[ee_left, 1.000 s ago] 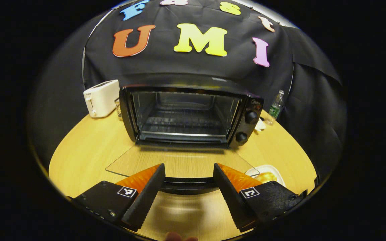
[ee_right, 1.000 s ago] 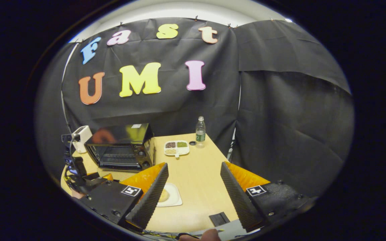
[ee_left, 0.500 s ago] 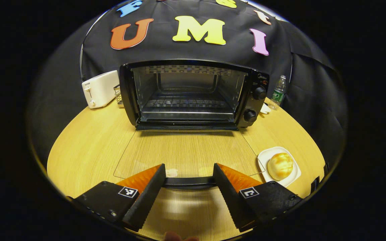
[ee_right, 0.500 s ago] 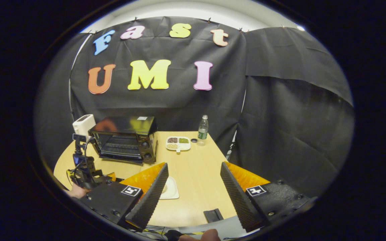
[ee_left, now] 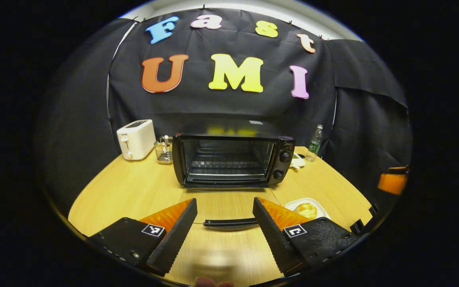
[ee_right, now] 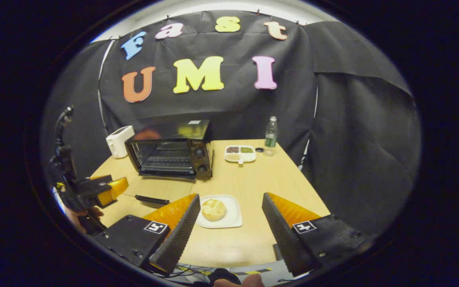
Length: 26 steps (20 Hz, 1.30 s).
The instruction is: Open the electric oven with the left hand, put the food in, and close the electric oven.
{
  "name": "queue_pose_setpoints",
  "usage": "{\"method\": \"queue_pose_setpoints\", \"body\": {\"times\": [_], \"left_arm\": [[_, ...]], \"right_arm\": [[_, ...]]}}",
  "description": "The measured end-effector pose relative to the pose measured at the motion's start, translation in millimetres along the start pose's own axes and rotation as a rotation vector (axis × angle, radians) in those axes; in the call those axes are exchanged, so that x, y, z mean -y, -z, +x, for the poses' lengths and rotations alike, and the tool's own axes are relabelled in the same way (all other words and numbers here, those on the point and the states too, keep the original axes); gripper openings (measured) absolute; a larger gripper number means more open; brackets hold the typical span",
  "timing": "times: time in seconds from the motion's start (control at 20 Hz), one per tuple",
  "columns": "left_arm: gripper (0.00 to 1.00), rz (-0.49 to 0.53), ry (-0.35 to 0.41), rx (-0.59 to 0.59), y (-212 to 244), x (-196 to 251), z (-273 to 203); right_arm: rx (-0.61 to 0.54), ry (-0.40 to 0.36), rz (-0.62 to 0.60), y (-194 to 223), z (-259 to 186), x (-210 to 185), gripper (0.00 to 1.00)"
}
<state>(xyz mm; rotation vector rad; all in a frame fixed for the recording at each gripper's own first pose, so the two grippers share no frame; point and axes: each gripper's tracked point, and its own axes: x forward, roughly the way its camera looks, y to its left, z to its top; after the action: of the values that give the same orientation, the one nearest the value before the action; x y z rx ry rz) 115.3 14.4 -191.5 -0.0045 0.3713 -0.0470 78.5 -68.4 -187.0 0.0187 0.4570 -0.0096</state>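
Toaster oven (ee_left: 229, 161) door's down flat, so opening looks done. The bread roll (ee_right: 213, 209) sits on its white plate (ee_right: 231, 218) on the worktop, in front of the oven. Both the left gripper (ee_left: 224, 223) and right gripper (ee_right: 229, 223) have jaws spread, holding nothing; next up, the right needs to drop onto that roll.

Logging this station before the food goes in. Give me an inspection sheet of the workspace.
Surface: wooden table, bare in front of the plate.
Job's things: electric oven with glass door folded down flat; bun on white plate, outside the oven.
Clutter: toaster, water bottle, divided snack tray.
Grippers: left gripper open, near the door handle; right gripper open, above the plate.
Cables: some at the table's near edge.
Surroundings: black cloth wall.
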Motion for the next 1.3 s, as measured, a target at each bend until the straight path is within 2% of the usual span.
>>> {"method": "queue_pose_setpoints", "body": {"times": [0.2, 0.45, 0.7, 0.95, 1.15, 1.3], "left_arm": [[0.93, 0.001, -0.027, 0.035, -31, -3, -45], [0.93, -0.02, -0.055, 0.079, -75, -3, -71], [0.93, -0.035, -0.103, 0.103, -109, -5, -70], [0.93, -0.104, -0.172, 0.085, -110, -5, -59], [0.93, -0.119, -0.197, 0.047, -102, -4, -53], [0.93, -0.114, -0.186, 0.048, -105, -7, -51]], "right_arm": [[-0.066, -0.048, -0.015, 41, 40, -20, 0.99], [-0.15, -0.073, -0.028, 87, 103, -32, 0.99], [-0.233, -0.085, -0.032, 119, 156, -31, 0.99], [-0.285, -0.134, -0.059, 135, 177, -34, 0.99], [-0.289, -0.172, -0.094, 132, 183, -33, 0.86], [-0.298, -0.158, -0.063, 124, 180, -27, 0.74]]}}
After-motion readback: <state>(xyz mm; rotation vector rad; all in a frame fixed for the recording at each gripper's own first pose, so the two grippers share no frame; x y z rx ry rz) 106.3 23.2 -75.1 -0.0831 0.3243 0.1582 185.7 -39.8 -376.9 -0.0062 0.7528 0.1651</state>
